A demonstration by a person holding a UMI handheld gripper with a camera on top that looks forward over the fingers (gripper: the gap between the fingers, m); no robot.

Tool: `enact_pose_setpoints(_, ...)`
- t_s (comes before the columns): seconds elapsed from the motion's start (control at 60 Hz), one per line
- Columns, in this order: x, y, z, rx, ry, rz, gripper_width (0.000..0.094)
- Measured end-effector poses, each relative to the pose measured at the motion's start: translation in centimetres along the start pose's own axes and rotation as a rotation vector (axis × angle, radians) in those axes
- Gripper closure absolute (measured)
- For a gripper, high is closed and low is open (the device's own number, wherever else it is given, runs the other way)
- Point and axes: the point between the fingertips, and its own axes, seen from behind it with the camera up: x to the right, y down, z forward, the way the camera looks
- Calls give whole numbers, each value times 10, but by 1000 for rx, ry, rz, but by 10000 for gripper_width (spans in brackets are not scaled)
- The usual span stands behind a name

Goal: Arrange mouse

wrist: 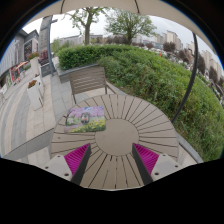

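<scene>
**Desk:** What are the jaws doing?

**Me:** From my feed, the hand-held gripper (113, 160) has its two fingers spread wide, with a broad gap between them. The magenta pads (78, 159) sit at lower left and lower right of the frame. I see nothing held between them and nothing pressed against either pad. Under and between the fingers is the round slatted wooden table (130, 125), its planks fanning out from a plain central disc.

**Desk:** And the mouse?

**Me:** I can't pick out a mouse with any confidence. The only thing on the tabletop is a flat rectangular item with a colourful printed face (87, 120), pale purple and green, left of centre in the frame. It lies beyond the left finger, well apart from it, near the table's far-left rim. There may be a small object on it, but it is too small for me to tell, so I cannot give you a pointing direction. The flat item's long axis runs roughly left to right across my view.

**Desk:** Surroundings?

**Me:** A slatted wooden bench (88, 78) stands behind the table, in the upper-left middle. A green hedge (150, 70) runs across the upper right, with trees (128, 22) and buildings at the top. Pale paving (22, 115) fills the left side, and a dark pole (190, 75) leans along the right.
</scene>
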Motion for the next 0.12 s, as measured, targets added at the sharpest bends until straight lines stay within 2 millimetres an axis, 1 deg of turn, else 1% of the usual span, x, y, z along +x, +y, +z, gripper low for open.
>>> enact_pose_setpoints(0.067,3,0,-6,11,-5,-9,90)
enact_pose_setpoints(0.117,3,6,-11,6,-21,-9,89)
